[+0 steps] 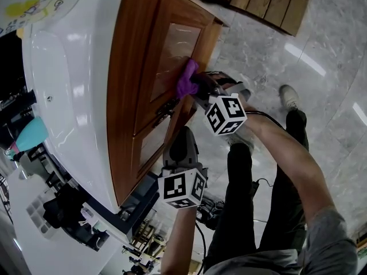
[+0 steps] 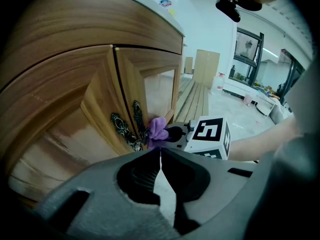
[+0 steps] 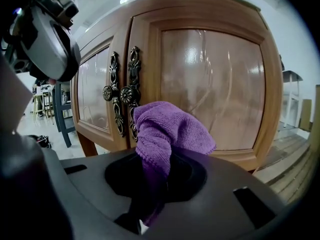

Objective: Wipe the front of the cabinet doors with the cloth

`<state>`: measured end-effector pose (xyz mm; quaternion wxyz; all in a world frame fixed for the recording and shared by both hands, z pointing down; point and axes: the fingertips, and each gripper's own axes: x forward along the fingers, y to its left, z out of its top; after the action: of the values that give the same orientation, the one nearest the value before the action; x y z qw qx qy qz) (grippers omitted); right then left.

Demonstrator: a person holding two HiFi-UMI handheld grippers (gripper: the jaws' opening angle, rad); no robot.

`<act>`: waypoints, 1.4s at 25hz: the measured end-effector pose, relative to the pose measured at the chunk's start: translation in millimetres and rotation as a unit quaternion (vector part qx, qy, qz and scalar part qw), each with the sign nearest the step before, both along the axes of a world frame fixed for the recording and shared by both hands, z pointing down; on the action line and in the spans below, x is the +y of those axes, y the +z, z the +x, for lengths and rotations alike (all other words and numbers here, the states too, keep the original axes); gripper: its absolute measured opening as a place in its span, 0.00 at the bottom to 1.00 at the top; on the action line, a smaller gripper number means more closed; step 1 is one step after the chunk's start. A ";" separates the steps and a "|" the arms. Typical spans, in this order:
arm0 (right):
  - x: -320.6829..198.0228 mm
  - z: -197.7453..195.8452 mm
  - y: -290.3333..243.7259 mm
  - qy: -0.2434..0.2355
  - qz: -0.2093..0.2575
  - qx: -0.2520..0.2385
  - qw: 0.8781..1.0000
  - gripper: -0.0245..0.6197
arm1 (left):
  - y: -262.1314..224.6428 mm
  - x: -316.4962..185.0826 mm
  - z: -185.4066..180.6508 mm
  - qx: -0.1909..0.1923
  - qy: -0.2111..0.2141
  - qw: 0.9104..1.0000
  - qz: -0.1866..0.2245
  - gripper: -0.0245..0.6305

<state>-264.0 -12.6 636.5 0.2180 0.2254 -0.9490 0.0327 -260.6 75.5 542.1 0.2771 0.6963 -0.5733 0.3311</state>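
Mid-wipe, by the look of it, on the front of the wooden cabinet [image 1: 129,96]. Working the glossy door [image 3: 212,79] right of the cabinet's centre seam, going by the right gripper view. No telling how much of that front is done, and nothing at all on the other door [image 3: 95,94].

Next, most likely: dragging across the panel with steady pressure, taking in the frame, then crossing the cabinet's seam to the second door.

Clamping the purple cloth [image 1: 187,78] in the right tongs [image 1: 196,86], up at the cabinet's front, shut down tight with only fabric in between. Holding the left tongs [image 1: 183,133] back off the cabinet's front on the other door's side, tips closed together, gripping nothing, touching nothing.

Pushing a bunched wad of that cloth out past the jaw tips and laying it low on the cabinet's right-hand panel. Seemingly in contact, though hard to swear to it.

Worth minding the ornate dark handles [image 3: 122,96] at the cabinet's centre seam, just beside the cloth: easy to snag a fold there.
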 end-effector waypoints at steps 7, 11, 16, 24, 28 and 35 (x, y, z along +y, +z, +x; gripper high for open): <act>-3.4 3.7 1.5 -0.015 0.005 -0.001 1.000 0.15 | 1.8 -9.2 7.2 -0.002 -0.007 1.000 -0.001 0.06; -9.5 8.8 3.1 -0.020 0.005 -0.001 1.000 0.15 | 4.0 -15.2 13.0 -0.003 -0.010 1.000 -0.004 0.06; -21.3 20.1 3.8 -0.018 0.004 -0.002 1.000 0.15 | 4.8 -24.2 22.0 -0.005 -0.013 1.000 -0.004 0.06; -45.1 40.6 3.0 -0.015 0.004 0.002 1.000 0.15 | 5.0 -40.1 38.8 -0.001 -0.016 1.000 -0.005 0.06; -54.4 49.3 1.4 -0.017 0.009 0.004 1.000 0.15 | 5.2 -45.5 45.7 -0.002 -0.017 1.000 -0.006 0.06; -68.1 61.9 1.4 -0.022 0.013 0.006 1.000 0.15 | 7.0 -55.7 56.2 0.001 -0.027 1.000 -0.005 0.06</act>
<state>-202.0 -80.7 637.9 0.2217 0.2071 -0.9528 0.0144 -204.4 19.8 549.1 0.2905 0.6795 -0.5897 0.3258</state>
